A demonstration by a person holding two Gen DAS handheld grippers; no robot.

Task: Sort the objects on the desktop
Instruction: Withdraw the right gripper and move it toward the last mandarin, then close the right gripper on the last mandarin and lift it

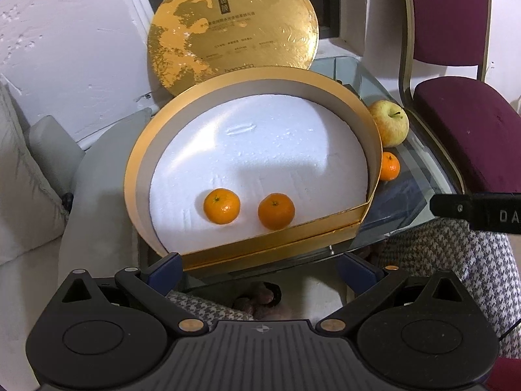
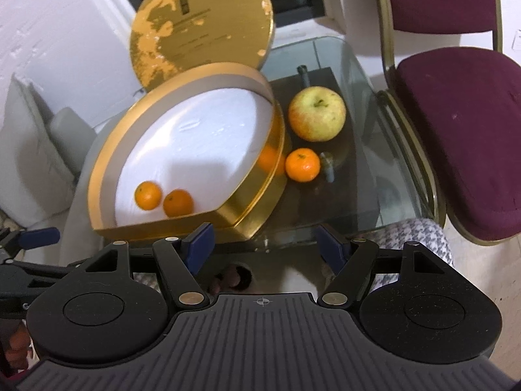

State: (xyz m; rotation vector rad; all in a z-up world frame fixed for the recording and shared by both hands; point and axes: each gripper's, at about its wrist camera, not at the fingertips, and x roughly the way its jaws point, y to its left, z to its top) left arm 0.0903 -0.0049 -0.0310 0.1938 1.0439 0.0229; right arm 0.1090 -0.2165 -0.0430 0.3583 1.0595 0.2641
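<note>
Both grippers' jaws wide, empty.

Box (image 2: 257, 202) wall flanks loose mandarin (image 2: 302, 164); apple (image 2: 316, 113) behind

The box (image 1: 371, 130) is gold outside with a white foam floor (image 1: 276, 150), its lid (image 1: 232, 22) gold with worn orange patches. Three tangerines (image 1: 221, 206) glow orange; the apple (image 2: 316, 113) is yellow-green (blushed red). The chair (image 2: 456, 130) is maroon, the fabric (image 1: 456, 247) houndstooth.

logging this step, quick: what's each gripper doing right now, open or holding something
Left gripper: open, holding nothing.
Right gripper: open, holding nothing.
</note>
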